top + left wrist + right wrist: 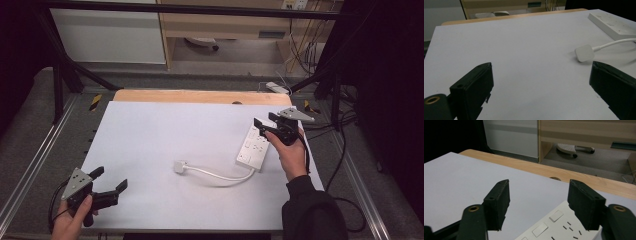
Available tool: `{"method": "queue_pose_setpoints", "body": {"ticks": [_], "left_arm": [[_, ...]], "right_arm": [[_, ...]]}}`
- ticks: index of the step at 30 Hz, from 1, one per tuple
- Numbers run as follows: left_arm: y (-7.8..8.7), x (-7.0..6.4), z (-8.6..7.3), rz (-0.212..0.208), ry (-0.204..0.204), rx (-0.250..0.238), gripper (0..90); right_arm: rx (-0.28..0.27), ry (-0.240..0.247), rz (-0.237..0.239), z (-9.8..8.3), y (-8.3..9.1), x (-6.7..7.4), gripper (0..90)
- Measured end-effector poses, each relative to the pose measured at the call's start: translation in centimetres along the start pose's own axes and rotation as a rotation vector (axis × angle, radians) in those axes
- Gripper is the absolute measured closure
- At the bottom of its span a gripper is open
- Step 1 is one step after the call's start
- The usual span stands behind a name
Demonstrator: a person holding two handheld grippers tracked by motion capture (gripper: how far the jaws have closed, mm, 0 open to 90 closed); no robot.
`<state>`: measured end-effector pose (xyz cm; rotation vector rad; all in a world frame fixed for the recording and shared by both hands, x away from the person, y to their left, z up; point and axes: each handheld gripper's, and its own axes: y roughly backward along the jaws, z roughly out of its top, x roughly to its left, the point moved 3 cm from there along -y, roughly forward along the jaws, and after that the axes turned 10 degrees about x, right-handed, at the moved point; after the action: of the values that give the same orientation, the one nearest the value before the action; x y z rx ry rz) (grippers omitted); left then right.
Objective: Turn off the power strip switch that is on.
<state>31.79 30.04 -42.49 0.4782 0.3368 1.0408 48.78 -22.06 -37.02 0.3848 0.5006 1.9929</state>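
High view: a white power strip (254,145) lies at the right of the bench (150,140), its cord ending in a plug (180,166) mid-bench; the right tongs (264,126) hover over its far end. Left gripper view: left tongs (541,82) wide apart, empty. Right gripper view: jaws half-parted above the strip, gripping nothing; next they likely must lower and close

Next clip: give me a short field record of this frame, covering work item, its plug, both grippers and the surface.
work item: white power strip, flat on the white table, right side
plug: white plug on its cord, lying mid-table
right gripper: over the strip's far end, jaws apart, nothing clamped
left gripper: open, near left corner, holding nothing
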Motion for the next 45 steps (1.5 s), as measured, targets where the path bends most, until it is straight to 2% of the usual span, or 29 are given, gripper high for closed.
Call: {"method": "queue_pose_setpoints", "body": {"ticks": [3, 6, 7, 9, 10, 21, 35, 45], "left_arm": [[0.0, 0.0, 0.0, 0.0, -0.003, 0.001, 5.3], [0.0, 0.0, 0.0, 0.001, -0.003, 0.0, 5.3], [0.0, 0.0, 0.0, 0.002, -0.004, 0.001, 5.3], [0.0, 0.0, 0.0, 0.001, -0.003, 0.0, 5.3], [0.0, 0.0, 0.0, 0.001, -0.004, 0.0, 5.3], [0.0, 0.0, 0.0, -0.001, -0.004, 0.0, 5.3], [0.0, -0.1, 0.0, -0.001, -0.006, 0.001, 5.3], [0.0, -0.1, 0.0, 0.0, -0.006, 0.001, 5.3]], "right_arm": [[0.001, 0.0, 0.005, 0.0, -0.4, -0.1, 45.6], [0.003, 0.003, 0.007, 0.0, -0.6, -0.1, 49.7], [0.009, 0.007, 0.007, 0.0, -0.9, -0.1, 54.3], [0.011, 0.009, 0.009, 0.0, -1.0, -0.1, 56.5], [0.017, 0.012, 0.009, -0.1, -1.4, -0.1, 60.8], [0.051, 0.028, 0.011, -0.5, -2.8, -0.3, 77.2], [0.087, 0.044, 0.012, -1.1, -3.9, -0.4, 87.7], [0.12, 0.049, -0.004, -1.6, -4.7, -0.7, 90.0]]}}
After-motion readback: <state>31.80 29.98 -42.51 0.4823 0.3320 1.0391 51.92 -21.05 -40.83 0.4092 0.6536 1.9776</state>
